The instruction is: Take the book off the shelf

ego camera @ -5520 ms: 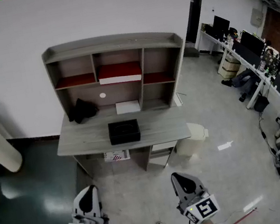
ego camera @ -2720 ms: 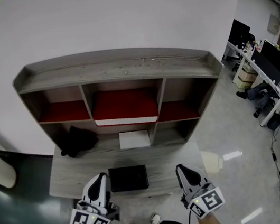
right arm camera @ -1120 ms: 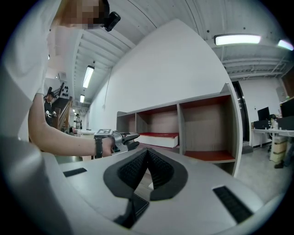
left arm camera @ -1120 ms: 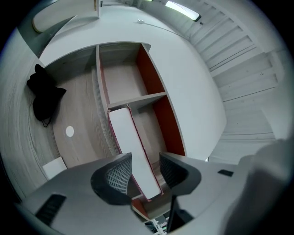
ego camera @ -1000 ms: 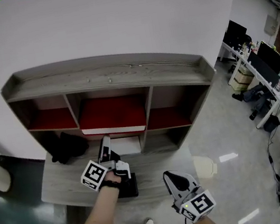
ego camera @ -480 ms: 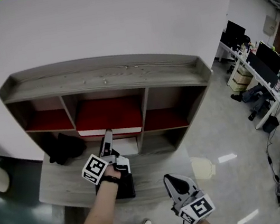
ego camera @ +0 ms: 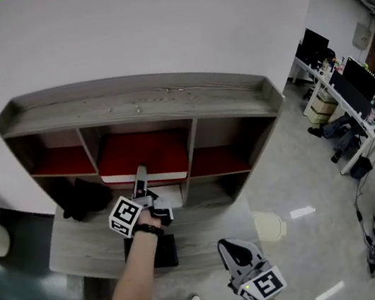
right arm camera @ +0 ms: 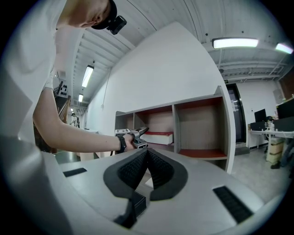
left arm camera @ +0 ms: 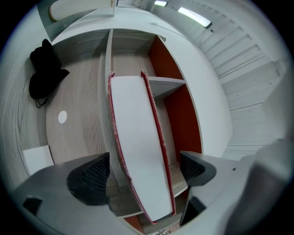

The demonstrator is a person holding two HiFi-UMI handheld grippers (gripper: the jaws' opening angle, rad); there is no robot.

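- Black cloth bundle [ego camera: 80,199] sits on the desk [ego camera: 82,247] at far left, under the left red shelf board and well apart from the grippers.
- Grey wood shelf unit [ego camera: 136,104] stands on the desk against the white wall. It has three compartments across, each with a red shelf board.
- Left gripper [left arm camera: 142,173] reaches forward into the middle compartment, held out on a bare forearm.
- Its jaws have just been opening and stand wide apart. The book is between them, and the pads [left arm camera: 89,176] sit clear of both covers, so there is no grip.
- Book [left arm camera: 138,147] has a red cover and white page edges. It lies flat on the middle shelf board with its front end just over the shelf's front edge.
- White round sticker [left arm camera: 63,117] is on the back panel below the book.
- Black box [ego camera: 159,253] rests on the desk front, below the left forearm.
- Right gripper [right arm camera: 146,156] is held low near the person's body, right of the box and well apart from the shelf unit. It points level toward the shelf unit, jaws pressed together with nothing between them.
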